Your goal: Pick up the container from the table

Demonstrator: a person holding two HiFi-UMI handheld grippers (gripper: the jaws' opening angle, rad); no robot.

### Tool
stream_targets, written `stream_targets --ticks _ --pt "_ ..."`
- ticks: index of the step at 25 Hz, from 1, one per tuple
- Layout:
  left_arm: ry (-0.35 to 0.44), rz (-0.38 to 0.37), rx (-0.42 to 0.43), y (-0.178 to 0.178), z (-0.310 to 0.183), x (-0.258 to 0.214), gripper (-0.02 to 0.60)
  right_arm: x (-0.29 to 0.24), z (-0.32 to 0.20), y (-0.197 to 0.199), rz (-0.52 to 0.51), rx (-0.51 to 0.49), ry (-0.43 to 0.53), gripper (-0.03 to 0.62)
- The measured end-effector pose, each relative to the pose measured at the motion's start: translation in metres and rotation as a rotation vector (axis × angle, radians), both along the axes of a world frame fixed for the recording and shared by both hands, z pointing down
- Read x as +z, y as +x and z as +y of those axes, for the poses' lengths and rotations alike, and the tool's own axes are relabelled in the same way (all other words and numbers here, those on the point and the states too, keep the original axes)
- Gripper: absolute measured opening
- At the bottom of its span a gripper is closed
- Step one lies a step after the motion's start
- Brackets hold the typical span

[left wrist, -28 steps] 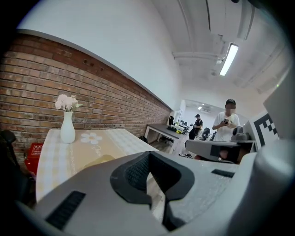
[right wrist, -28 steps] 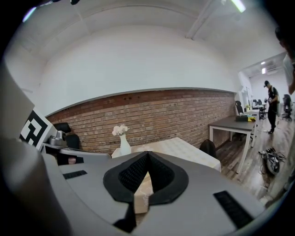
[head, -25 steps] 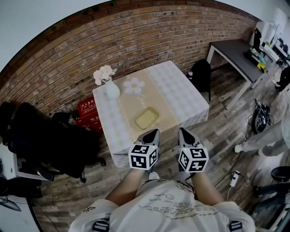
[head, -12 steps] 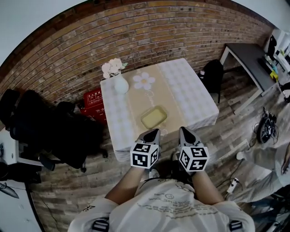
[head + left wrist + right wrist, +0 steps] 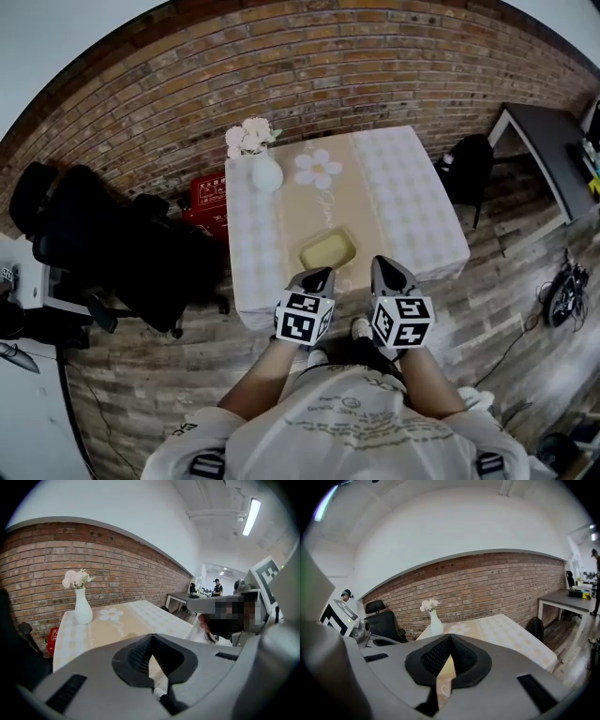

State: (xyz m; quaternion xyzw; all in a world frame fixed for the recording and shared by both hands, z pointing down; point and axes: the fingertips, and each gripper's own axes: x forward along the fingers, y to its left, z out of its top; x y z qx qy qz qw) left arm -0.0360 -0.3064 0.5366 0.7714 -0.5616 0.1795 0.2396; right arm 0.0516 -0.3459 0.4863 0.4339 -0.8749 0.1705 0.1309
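Observation:
The container (image 5: 327, 249), a shallow pale-yellow rectangular dish, lies on the beige runner near the front edge of the table (image 5: 417, 211). My left gripper (image 5: 317, 279) hangs just short of that edge, slightly left of the dish and apart from it. My right gripper (image 5: 386, 272) is level with it, to the dish's right. Both are shut with nothing in them. In the left gripper view the left gripper (image 5: 151, 637) has its jaws together, and they hide most of the dish. The right gripper (image 5: 450, 637) looks the same in its own view.
A white vase of flowers (image 5: 265, 173) stands at the table's far left corner. Black office chairs (image 5: 122, 253) and a red crate (image 5: 208, 202) are left of the table. A black chair (image 5: 469, 164) and a dark desk (image 5: 553, 131) stand to the right. Cables (image 5: 562, 300) lie on the floor.
The table and dish have drifted right and slightly nearer in the head view as I step and turn. Both grippers hold the same pose and stay shut.

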Motion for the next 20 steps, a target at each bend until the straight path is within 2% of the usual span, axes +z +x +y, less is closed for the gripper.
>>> stream_targets --ticks 6,13,20 --pt "-0.046 -0.107 0.028 0.008 -0.027 0.026 0.003 0.01 -0.035 0.002 0.002 -0.042 -0.024 0.003" --pt "-0.14 -0.245 0.08 0.014 -0.047 0.063 0.003 0.032 -0.06 0.01 0.017 -0.085 -0.07 0.003" --pt "-0.24 -0.396 0.214 0.02 -0.057 0.098 0.047 0.052 -0.079 0.017 0.037 -0.096 -0.116 0.003"
